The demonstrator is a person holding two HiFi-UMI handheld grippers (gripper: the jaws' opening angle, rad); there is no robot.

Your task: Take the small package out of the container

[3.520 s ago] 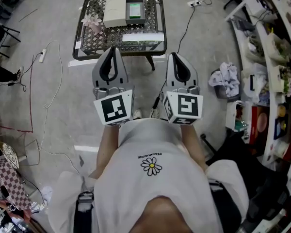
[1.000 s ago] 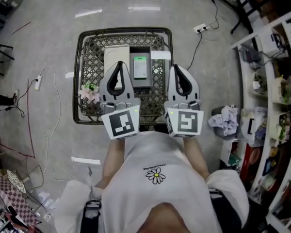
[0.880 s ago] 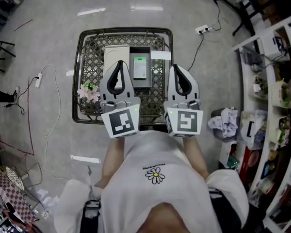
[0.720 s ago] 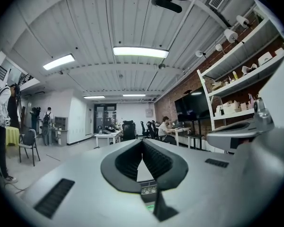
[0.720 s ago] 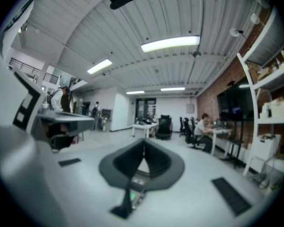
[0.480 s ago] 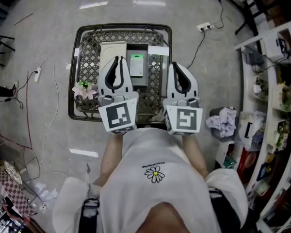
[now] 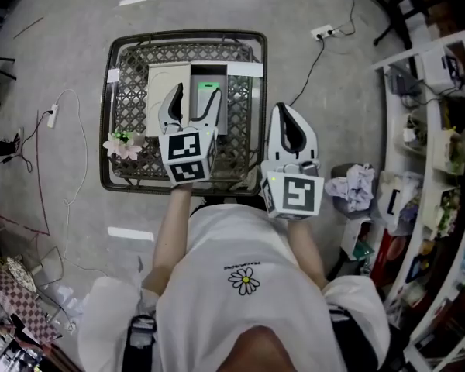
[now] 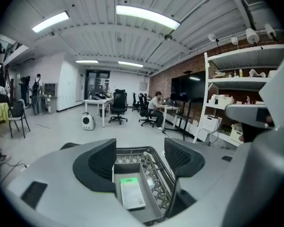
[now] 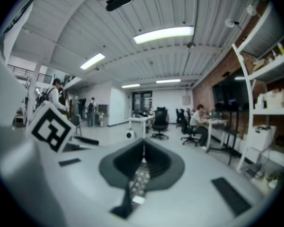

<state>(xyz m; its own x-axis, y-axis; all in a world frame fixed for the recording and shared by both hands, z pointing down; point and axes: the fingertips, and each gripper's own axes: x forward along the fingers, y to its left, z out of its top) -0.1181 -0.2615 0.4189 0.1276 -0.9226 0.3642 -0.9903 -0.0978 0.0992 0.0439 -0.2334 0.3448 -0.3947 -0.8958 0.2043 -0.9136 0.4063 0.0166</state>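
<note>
A small white package with a green top lies flat in a grey open container on a metal lattice table. My left gripper hangs over the container's near end. Its jaws are opening and stand wide apart, with nothing pressed between them. In the left gripper view the package and the container show below the gap of the left gripper. My right gripper is shut and empty, off the table's right edge. In its own view the right gripper has its jaws together.
A flat white box lies beside the container on its left. Pink flowers sit at the table's near left corner. A power strip and cable lie on the floor. Shelving and a bin of crumpled cloth stand at right.
My left gripper has reached forward over the container and its jaws have gone from together to wide apart. The right gripper has stayed shut near the table's right edge.
</note>
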